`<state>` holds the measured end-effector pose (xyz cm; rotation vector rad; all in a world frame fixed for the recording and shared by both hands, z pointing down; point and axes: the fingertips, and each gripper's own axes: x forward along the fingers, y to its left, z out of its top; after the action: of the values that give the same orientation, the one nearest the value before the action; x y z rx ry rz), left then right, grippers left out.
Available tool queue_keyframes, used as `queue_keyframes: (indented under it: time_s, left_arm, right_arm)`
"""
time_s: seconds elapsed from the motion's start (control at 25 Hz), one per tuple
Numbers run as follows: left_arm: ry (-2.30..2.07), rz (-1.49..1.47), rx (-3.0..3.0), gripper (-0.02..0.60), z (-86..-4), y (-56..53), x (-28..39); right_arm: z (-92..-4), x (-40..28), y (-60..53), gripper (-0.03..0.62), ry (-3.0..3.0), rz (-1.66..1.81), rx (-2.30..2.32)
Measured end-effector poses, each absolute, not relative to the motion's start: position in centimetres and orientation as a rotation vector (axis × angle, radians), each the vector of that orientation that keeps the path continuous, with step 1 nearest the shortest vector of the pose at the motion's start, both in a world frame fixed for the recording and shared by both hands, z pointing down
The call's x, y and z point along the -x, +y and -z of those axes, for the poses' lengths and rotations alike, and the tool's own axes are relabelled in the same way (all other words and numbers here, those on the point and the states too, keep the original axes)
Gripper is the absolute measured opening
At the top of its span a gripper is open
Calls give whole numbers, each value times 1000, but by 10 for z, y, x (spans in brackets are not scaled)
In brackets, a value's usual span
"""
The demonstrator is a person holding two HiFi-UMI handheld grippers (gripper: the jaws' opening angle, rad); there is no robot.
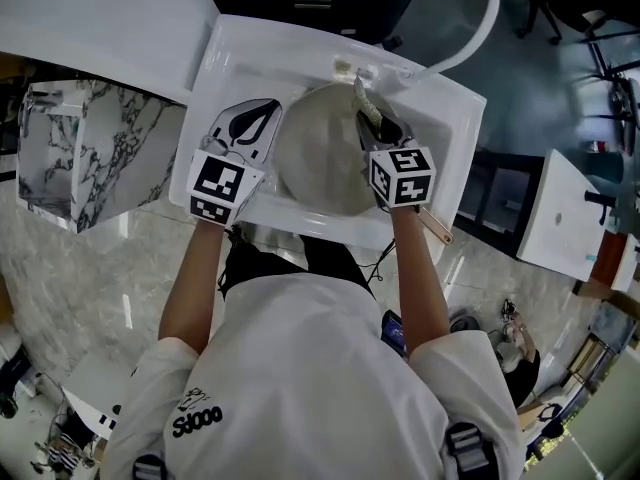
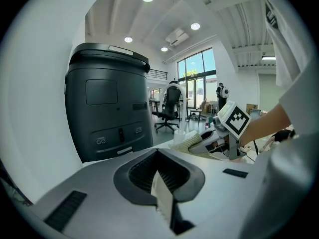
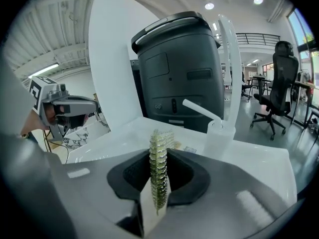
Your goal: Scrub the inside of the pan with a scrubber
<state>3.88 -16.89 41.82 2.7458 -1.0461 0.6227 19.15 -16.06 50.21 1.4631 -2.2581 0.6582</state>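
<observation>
Grey pan [image 1: 318, 153]: set in the white sink [image 1: 450, 128], between the two grippers.
Scrubber [image 3: 159, 153]: clamped by the right gripper [image 3: 158, 198], just above the pan's rim.
Left gripper [image 2: 163, 195]: closed, nothing seen in it; pan just to its right.
Progress: scrubbing is judged unfinished; no suds are seen.
Sink contents: only the pan.

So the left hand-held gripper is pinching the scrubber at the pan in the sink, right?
Not the left: the right hand-held gripper pinches the scrubber at the pan in the sink. The right gripper view shows it clamped between that gripper's jaws.
</observation>
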Motion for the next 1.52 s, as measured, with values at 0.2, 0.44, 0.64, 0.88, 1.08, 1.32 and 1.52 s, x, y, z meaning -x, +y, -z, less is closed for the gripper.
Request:
queue_keyframes:
  time_s: [0.2,0.44,0.64,0.88,1.08,1.32,1.52]
  left_arm:
    - [-1060,-655,-2707,5,-429,-172,-32]
    - [-1061,-664,-2685,5,-434,-175,-35]
    - [-1054,-670,-2673,5,-438,-176,-37]
    - [-1054,-676,-2656,5,-443,-174,-35]
    - [-1068,-679,-2643,5,-444,-173,-28]
    - [-1116,-669,-2625,5,-439,-175,-15]
    - [-1157,-654,-2617,5,-433,-175,-6]
  right_arm:
    - [-528,-185,-169,77,-2219,-667,-1406]
    - [-555,-182,-176,77,-2162,-633,-1342]
    - [-567,-171,-178,77,-2168,-612,-1282]
    - [-581,-153,-184,80,-2197,-601,-1202]
    - [-597,-143,-191,83,-2179,-620,-1172]
    - [-607,-133,-202,87,-2160,-607,-1152]
    - [-610,-130,-203,98,-2179,-666,-1155]
